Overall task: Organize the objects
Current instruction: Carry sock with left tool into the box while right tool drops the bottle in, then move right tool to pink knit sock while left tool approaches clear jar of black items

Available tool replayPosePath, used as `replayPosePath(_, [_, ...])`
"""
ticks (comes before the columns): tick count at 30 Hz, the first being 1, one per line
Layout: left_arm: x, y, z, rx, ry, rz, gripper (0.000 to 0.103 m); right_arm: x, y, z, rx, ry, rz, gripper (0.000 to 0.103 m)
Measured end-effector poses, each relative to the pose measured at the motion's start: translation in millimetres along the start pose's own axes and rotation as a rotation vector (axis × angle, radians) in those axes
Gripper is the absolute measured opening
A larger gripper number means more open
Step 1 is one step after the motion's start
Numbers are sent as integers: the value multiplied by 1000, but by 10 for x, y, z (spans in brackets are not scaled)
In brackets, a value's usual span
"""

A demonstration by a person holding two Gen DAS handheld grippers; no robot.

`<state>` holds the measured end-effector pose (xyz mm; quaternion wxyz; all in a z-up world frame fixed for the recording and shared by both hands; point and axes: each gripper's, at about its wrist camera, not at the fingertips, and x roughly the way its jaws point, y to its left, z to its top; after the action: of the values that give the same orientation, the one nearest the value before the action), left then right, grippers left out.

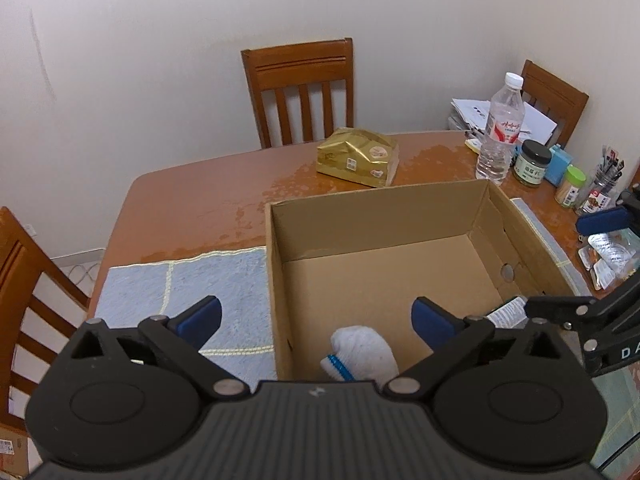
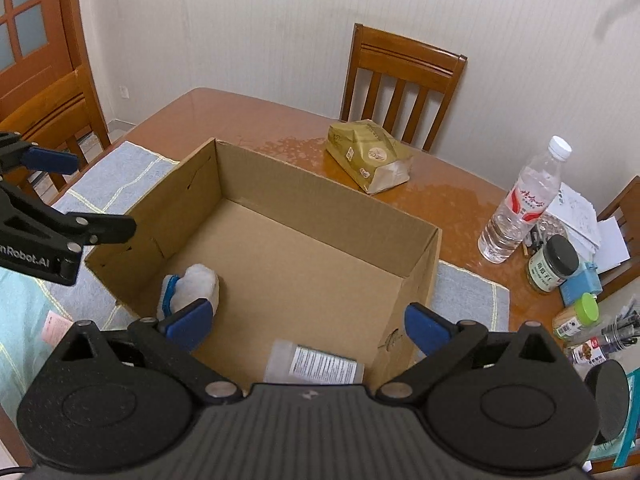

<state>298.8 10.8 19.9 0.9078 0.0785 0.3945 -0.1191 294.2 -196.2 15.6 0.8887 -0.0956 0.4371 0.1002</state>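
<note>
An open cardboard box (image 1: 400, 196) (image 2: 304, 184) stands on a blue towel on the brown table. Inside it lie a rolled white glove with a blue cuff (image 1: 364, 354) (image 2: 192, 286) and a white labelled bottle on its side (image 2: 316, 366) (image 1: 508, 312). My left gripper (image 1: 316, 320) is open and empty above the box's near left wall. My right gripper (image 2: 308, 324) is open and empty above the box's near right corner. Each gripper shows at the edge of the other's view.
A gold packet (image 1: 358, 156) (image 2: 368, 154) lies beyond the box. A water bottle (image 1: 500, 128) (image 2: 520, 204), jars (image 1: 532, 160), a pen cup (image 1: 604, 184) and papers (image 1: 500, 114) crowd the right side. Wooden chairs (image 1: 304, 88) surround the table. Foil packets (image 1: 608, 256) lie at the right.
</note>
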Motion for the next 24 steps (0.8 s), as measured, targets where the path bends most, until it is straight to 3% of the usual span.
replayPosePath(5, [-124, -21, -293, 0, -12, 70, 102, -125, 40, -252, 15, -33, 4, 103])
replayPosePath(12, [-267, -64, -881, -23, 2, 121, 102, -259, 79, -877, -1, -63, -16, 103])
replayPosePath(24, [-274, -148, -1392, -179, 107, 145, 102, -16, -94, -1809, 29, 56, -12, 103])
